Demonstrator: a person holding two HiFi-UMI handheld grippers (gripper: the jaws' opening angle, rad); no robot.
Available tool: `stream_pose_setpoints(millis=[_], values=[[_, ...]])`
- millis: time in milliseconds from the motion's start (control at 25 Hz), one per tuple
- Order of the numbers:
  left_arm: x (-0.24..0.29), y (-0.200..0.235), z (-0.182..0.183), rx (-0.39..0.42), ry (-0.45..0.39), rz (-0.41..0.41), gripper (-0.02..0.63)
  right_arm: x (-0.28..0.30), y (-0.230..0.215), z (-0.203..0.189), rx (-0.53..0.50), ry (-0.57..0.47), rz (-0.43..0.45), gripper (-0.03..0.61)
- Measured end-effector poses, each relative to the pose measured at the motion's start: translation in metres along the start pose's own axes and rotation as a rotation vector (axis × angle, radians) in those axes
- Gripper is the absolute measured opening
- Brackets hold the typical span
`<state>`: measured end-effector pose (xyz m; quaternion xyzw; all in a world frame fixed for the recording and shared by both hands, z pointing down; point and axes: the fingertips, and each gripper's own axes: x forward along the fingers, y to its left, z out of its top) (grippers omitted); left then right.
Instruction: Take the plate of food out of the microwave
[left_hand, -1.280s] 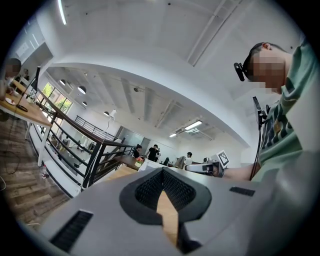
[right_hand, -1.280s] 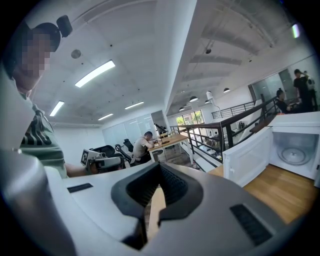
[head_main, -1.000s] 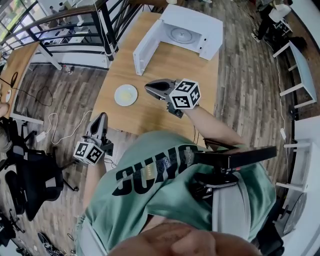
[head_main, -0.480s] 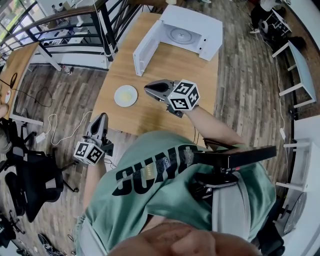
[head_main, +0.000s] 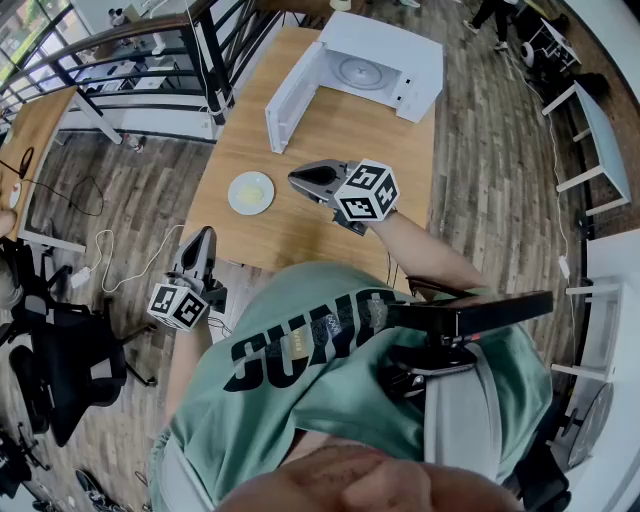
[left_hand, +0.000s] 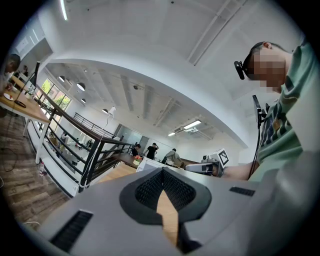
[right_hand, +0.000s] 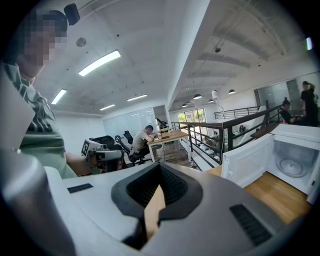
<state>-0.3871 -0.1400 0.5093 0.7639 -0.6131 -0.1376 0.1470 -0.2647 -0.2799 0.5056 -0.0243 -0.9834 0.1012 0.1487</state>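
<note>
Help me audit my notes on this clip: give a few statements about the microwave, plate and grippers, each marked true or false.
1. The microwave has its door open. True.
2. The plate of food sits inside the microwave. False: it lies on the table, outside the microwave.
3. The right gripper grips the plate. False: its jaws are shut on nothing, apart from the plate.
4. The left gripper is shut and holds nothing. True.
</note>
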Motion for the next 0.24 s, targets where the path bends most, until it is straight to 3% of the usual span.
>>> stream_pose_setpoints(millis=[240], values=[[-0.0007, 0.0, -0.0028, 0.001, 0.008, 0.004, -0.006, -0.0001, 0.0, -0.0036, -0.001, 0.005, 0.001, 0.006]])
